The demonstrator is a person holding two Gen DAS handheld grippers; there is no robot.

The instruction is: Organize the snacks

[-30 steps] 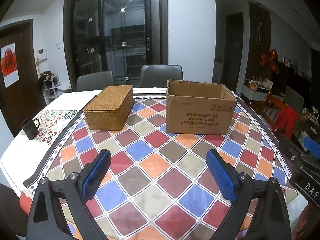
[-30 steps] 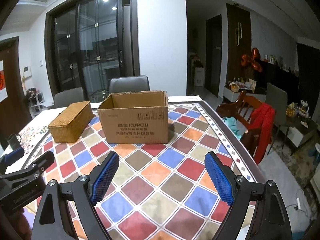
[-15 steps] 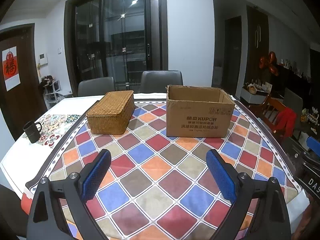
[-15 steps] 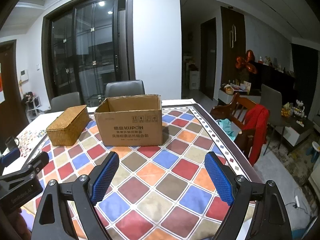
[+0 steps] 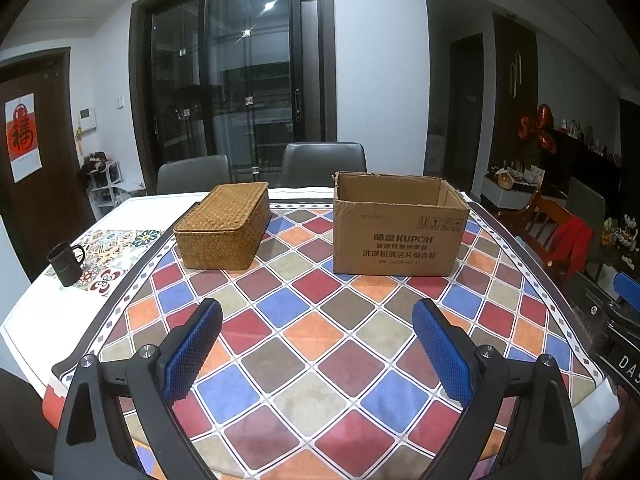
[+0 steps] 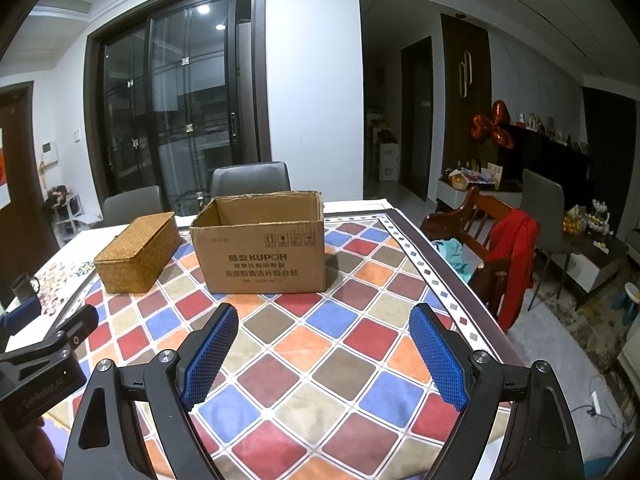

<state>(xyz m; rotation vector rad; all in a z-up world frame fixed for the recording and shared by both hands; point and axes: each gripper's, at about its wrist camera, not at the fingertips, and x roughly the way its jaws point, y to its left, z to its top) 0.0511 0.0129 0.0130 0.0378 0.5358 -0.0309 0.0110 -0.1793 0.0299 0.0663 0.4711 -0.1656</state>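
I have both grippers hovering over the near part of the table (image 5: 320,360), neither touching anything. My left gripper (image 5: 316,320) is spread wide with nothing between its blue pads, and my right gripper (image 6: 322,324) is spread just as wide and just as empty.

Ahead stand the cardboard box (image 5: 400,236), its top open, and to its left the wicker basket (image 5: 224,232) with its lid on; the two stand near each other but apart. I see no snacks on the table. They may be inside the box, though from this low angle I cannot see its floor.

I take the first step to be reaching the box, so I would rise first and look down into it before committing. I would come in over the near wall rather than at it, since light cardboard will slide if nudged. The mug (image 5: 66,264) sits well clear at the left edge.
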